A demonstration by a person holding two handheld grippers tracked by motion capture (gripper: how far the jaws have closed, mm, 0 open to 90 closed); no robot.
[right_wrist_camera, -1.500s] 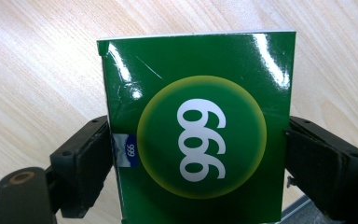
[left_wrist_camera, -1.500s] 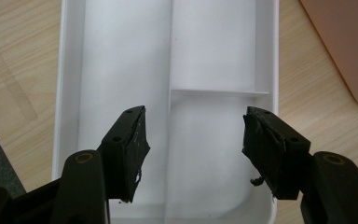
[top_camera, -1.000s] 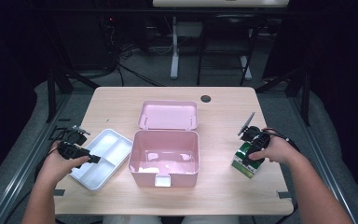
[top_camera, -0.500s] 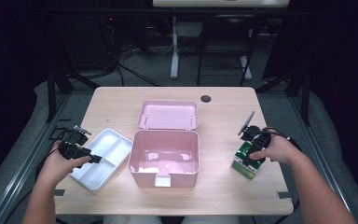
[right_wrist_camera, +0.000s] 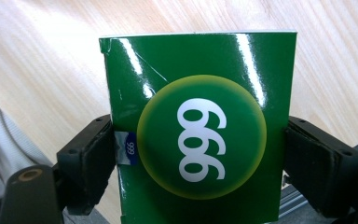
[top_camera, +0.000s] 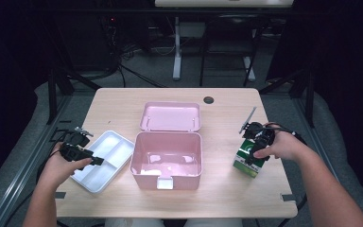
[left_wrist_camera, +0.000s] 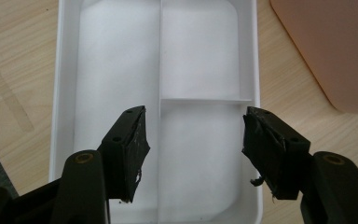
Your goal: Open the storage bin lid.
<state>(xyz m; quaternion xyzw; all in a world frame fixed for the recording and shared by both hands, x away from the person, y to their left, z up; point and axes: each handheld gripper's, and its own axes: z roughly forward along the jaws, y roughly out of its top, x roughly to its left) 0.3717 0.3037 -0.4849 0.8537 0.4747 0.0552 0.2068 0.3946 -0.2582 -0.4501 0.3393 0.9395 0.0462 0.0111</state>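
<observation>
Right claw (top_camera: pixel 253 152) clamped on green box (right_wrist_camera: pixel 196 140), one jaw at each side; box standing on worktop (top_camera: pixel 227 113), lower edge cut off in right gripper view. White "999" on front, read upside down there; small blue label by one jaw, print too small to make out. In high view, box (top_camera: pixel 246 161) half hidden under hand (top_camera: pixel 279 147).

Left claw (left_wrist_camera: pixel 193 140) open, gripping nothing, above near end of white tray (left_wrist_camera: pixel 65 93); tray divider between jaws, near rim partly hidden behind them. Pink box (top_camera: pixel 168 158) beyond tray's far side, open, just a corner (left_wrist_camera: pixel 326 46) in left gripper view. Lid (top_camera: pixel 171 117) flat behind pink box.
</observation>
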